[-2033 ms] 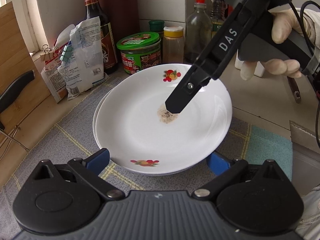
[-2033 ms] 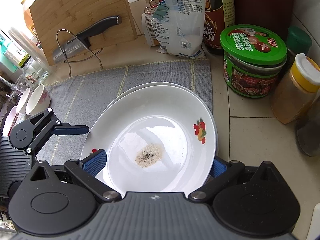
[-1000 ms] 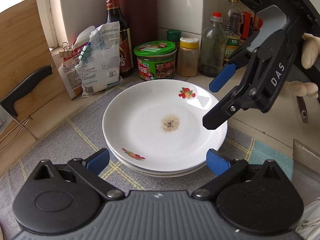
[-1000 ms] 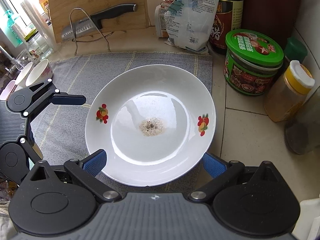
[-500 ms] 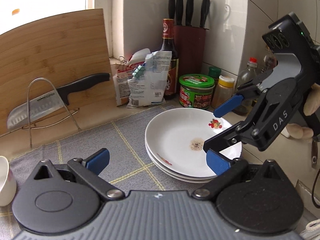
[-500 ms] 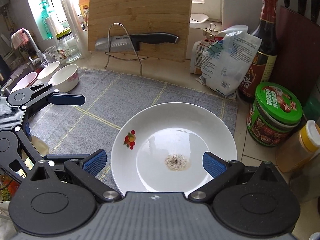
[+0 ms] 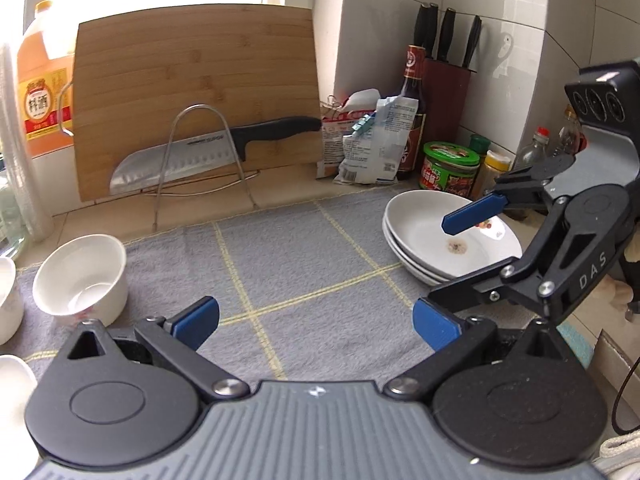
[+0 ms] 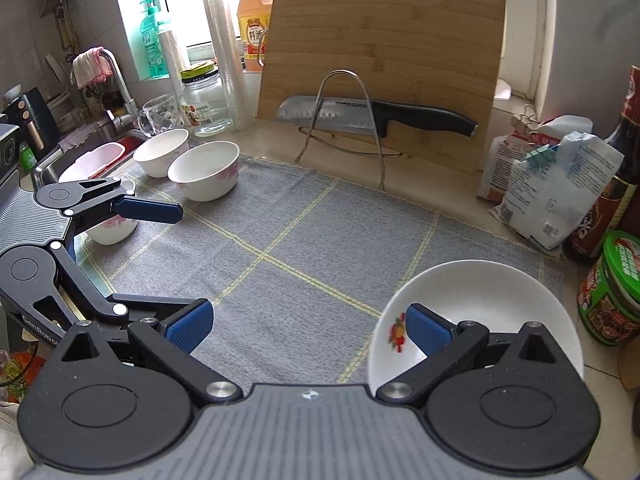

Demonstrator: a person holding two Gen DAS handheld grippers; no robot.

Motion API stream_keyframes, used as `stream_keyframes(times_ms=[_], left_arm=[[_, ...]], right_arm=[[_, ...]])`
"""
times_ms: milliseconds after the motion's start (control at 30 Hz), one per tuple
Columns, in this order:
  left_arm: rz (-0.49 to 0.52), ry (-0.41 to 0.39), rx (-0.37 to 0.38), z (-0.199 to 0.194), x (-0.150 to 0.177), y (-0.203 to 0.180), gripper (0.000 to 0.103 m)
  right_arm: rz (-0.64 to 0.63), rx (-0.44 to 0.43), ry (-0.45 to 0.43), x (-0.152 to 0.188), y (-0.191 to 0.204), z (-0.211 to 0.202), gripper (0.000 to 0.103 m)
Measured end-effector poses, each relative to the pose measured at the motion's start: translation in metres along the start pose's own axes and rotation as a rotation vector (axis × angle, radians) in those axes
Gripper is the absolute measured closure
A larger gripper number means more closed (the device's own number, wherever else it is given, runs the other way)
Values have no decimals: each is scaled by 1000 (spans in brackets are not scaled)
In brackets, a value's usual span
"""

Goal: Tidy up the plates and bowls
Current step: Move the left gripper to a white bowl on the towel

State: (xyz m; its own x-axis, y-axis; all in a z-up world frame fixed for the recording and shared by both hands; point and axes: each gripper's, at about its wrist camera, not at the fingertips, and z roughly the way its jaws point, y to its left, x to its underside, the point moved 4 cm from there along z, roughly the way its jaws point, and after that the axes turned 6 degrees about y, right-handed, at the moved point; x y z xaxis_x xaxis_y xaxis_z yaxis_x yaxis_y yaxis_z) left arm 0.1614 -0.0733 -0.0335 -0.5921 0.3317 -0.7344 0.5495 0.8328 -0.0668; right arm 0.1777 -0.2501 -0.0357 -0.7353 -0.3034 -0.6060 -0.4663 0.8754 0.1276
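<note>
Stacked plates with crumbs on top, empty white bowls, left gripper and right gripper jaws wide

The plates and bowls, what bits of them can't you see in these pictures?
- Plate stack, left wrist view: count unclear; the right gripper covers its right side.
- Same stack, right wrist view: near half hidden behind that gripper's own body.
- Bowl, right wrist view: mostly behind the left gripper.
- Bowls at left wrist view's left edge: cut off.
</note>
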Motion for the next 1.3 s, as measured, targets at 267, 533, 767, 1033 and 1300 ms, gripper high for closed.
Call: stream_keyframes(times_ms=[267, 533, 767, 1033, 1300], left_arm=[[1, -1, -92, -41, 26, 88, 1], [-23, 14, -155, -69, 55, 155, 1], [-56, 29, -194, -81, 73, 190, 1], [-78, 38, -210, -83, 81, 214, 1], [-77, 44, -194, -78, 84, 221, 1]], right_arm=[[-14, -18, 39, -12, 83, 46, 0], [-70, -65, 76, -29, 156, 99, 0], [-138, -83, 82, -43, 199, 131, 0], [-200, -106, 124, -42, 232, 159, 0], [-254, -56, 138, -34, 241, 170, 0]])
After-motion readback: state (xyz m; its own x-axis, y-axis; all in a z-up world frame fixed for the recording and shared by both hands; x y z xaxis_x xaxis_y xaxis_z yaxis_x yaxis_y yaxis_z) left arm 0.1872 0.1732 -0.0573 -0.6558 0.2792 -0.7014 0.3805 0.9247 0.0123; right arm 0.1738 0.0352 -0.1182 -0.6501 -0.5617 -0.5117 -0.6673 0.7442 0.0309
